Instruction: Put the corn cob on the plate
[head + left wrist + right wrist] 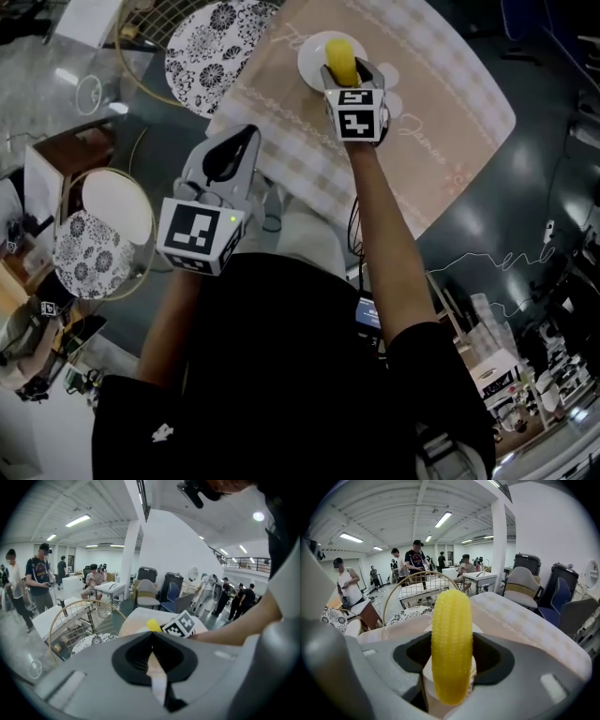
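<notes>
Right gripper view: corn cob (pixel 451 634) plain yellow, neat rows of small kernels, rounded tip, standing upright, clamped between the 2 jaws of right hand-held gripper (pixel 452 677). Head view: cob over white plate (pixel 310 58) on cloth-covered bench (pixel 450 112); contact with plate unclear. Left hand-held gripper (pixel 242 141) jaws together, empty, near bench edge.

Large white hall, as I read it off the feeds. Ribbed ceiling (pixel 393 508) with strip lights (pixel 444 519); a square white pillar (pixel 129 559). Floor (pixel 525 187) dark grey and glossy. Table under a beige checked cloth (pixel 450 103). Wire-backed chairs with floral cushions (pixel 211 42). Office chairs (pixel 524 585) by the right wall. People (pixel 415 557) standing at far desks (pixel 110 588). Mezzanine railing (pixel 248 563).
</notes>
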Motion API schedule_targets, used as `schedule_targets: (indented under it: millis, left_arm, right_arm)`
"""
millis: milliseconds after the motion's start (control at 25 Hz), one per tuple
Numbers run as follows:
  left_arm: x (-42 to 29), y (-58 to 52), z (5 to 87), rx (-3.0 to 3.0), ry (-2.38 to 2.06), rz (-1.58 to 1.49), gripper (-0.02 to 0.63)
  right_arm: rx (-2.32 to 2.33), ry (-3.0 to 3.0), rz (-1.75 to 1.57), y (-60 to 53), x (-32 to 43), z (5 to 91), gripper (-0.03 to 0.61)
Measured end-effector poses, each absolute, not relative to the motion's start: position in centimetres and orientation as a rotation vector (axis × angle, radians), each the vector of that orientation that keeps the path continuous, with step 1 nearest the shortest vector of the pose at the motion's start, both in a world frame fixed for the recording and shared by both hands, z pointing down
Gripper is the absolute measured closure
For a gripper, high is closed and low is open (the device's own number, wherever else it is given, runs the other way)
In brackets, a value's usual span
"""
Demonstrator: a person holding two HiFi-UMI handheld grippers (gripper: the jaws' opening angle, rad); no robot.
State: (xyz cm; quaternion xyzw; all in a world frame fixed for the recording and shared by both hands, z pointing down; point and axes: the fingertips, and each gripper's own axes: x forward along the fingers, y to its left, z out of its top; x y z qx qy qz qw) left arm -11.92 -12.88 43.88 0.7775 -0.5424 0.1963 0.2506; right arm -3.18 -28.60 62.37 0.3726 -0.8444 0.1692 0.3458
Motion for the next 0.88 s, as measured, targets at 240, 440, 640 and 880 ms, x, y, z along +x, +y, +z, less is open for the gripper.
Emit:
schedule_targets:
  millis: [240, 440, 640, 880]
  left_arm:
    - [-12.1, -13.2, 44.2, 2.094, -1.486, 0.537, 0.607]
    - [-12.3, -13.2, 44.6, 2.067, -1.492, 0.548, 0.607]
    - [-12.4, -13.1, 45.1, 2.050, -1.490, 0.564, 0.607]
    - [-12.8, -13.0, 45.4, 2.031, -1.499, 0.568, 0.607]
  right_arm:
    - [0.937, -2.184, 0.458, -29.4, -3.8, 63.5, 0.325]
    - [0.907, -2.183, 0.468, -29.8, -4.5, 64.5, 0.325]
    - [0.905, -2.157, 0.494, -30.2, -4.5, 65.6, 0.325]
    - [0.885, -2.134, 0.486, -30.5, -4.8, 66.5, 0.325]
